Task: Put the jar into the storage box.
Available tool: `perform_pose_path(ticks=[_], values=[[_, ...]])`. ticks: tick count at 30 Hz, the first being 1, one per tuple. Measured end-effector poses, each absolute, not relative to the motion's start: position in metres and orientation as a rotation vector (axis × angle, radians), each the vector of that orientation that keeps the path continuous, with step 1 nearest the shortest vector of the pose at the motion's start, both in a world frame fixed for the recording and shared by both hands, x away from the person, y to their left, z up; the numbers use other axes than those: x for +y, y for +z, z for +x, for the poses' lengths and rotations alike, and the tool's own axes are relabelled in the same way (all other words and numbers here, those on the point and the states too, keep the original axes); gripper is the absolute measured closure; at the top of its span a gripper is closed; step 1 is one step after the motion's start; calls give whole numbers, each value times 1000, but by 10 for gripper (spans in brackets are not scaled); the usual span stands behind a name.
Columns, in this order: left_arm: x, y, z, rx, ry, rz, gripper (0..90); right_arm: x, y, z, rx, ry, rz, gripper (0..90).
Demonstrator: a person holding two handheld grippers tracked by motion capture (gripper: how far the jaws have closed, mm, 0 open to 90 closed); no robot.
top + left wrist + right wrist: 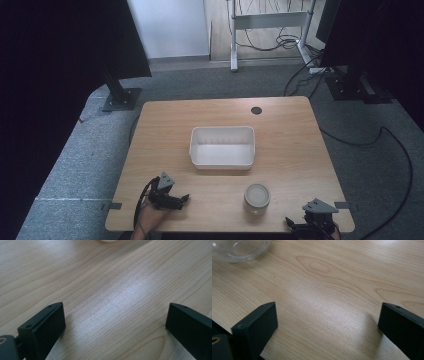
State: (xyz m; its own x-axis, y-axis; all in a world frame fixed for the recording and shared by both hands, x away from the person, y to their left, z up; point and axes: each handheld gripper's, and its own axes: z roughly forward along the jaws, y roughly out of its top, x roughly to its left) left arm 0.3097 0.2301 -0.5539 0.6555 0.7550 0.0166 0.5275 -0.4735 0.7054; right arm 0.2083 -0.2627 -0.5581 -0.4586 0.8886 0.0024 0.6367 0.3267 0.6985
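Light wood-grain tabletop with a small dark round hole near its far edge. White rectangular plastic tub sits at centre, open side up, nothing seen inside. Clear glass jar with a pale round lid stands upright nearer the person, between the two grippers, closer to the right one. Left gripper rests low at the near left, jaws wide apart over bare wood, holding nothing. Right gripper sits at the near right corner, jaws likewise spread, nothing between them; the jar's glass base shows just beyond. No readable writing or labels on anything.
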Motion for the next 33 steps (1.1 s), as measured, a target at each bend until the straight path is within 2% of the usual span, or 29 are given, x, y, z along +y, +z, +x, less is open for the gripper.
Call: perform_pose_path(ticks=[33], values=[[230,-554,309,995,433,2185,22,-263,-557,207,2236,940,1346,0]])
